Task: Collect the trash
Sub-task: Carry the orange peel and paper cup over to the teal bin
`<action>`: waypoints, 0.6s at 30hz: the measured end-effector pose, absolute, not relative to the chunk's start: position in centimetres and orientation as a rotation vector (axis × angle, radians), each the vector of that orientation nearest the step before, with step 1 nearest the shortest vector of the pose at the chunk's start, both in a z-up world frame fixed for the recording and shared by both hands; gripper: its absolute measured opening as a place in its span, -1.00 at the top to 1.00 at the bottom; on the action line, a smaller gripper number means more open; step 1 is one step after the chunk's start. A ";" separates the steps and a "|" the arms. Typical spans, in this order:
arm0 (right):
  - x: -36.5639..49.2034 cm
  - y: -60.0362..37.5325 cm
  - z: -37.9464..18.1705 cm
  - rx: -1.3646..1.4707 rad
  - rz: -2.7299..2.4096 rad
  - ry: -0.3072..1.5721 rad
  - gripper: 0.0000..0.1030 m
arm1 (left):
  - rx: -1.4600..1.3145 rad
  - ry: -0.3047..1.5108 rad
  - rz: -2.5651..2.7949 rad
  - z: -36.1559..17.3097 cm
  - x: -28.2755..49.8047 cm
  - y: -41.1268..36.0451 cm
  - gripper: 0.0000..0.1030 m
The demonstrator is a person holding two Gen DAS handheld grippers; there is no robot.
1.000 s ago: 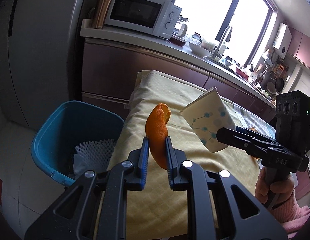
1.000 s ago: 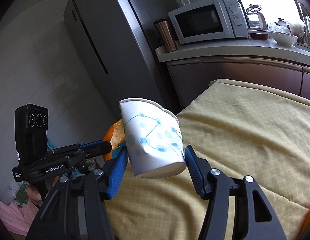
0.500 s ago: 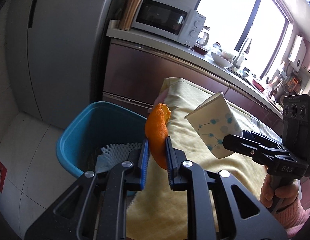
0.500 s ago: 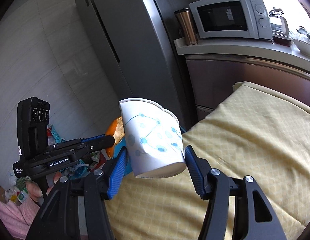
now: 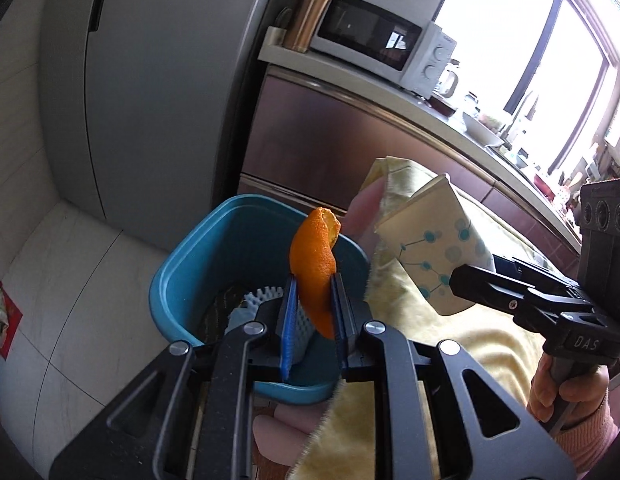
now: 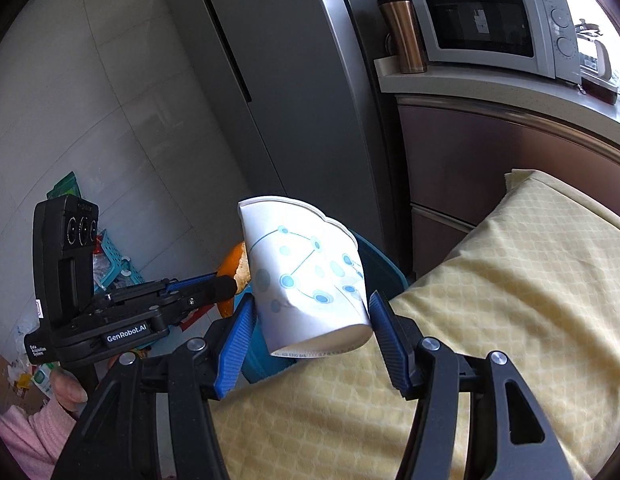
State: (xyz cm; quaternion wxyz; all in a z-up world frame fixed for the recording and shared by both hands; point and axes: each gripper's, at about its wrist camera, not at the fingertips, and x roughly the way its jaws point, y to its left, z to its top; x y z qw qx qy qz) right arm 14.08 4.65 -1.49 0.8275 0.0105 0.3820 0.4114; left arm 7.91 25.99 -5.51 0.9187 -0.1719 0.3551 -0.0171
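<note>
You are at the carry-and-drop step, and both loads are ready to go into the blue plastic bin (image 5: 182,280) standing on the floor against the end of the table draped in yellow quilted cloth (image 6: 489,320). Your left gripper (image 5: 313,312) has its blue pads pinched on a curled strip of orange peel (image 5: 313,264), which stands up from the jaws directly over the bin's opening, above the white foam netting (image 5: 266,294) already lying inside. Your right gripper (image 6: 311,334) is clamped across the base of a dented white paper cup with blue dots (image 6: 306,276); the cup hangs over the table's edge, just beside the bin's near rim and not clearly over the opening. The next move, as I judge it, is to part the left jaws so the peel falls straight down, then bring the cup further across the rim before letting go. Released too early, the light cup could catch the rim and bounce onto the floor.
</note>
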 end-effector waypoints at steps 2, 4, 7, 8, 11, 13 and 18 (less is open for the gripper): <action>14.4 5.3 -1.6 0.013 0.871 0.818 -0.10 | -0.361 0.737 -0.025 -5.9 8.2 26.3 0.67; 14.5 5.8 -1.8 0.007 0.871 0.827 -0.10 | -0.367 0.743 -0.017 -6.3 8.3 26.4 0.67; 14.9 6.7 -2.2 -0.004 0.870 0.843 -0.09 | -0.376 0.753 -0.007 -6.9 8.7 26.6 0.67; 15.1 7.0 -2.3 -0.006 0.869 0.851 -0.09 | -0.378 0.757 -0.004 -7.1 8.9 26.6 0.67; 15.6 7.9 -2.8 -0.010 0.873 0.877 -0.09 | -0.379 0.768 0.006 -7.7 9.5 26.7 0.66; 15.8 8.3 -3.2 -0.016 0.872 0.888 -0.09 | -0.382 0.774 0.011 -8.1 9.9 26.7 0.66; 16.6 9.5 -4.0 -0.005 0.866 0.921 -0.07 | -0.395 0.796 0.020 -9.4 11.0 26.8 0.64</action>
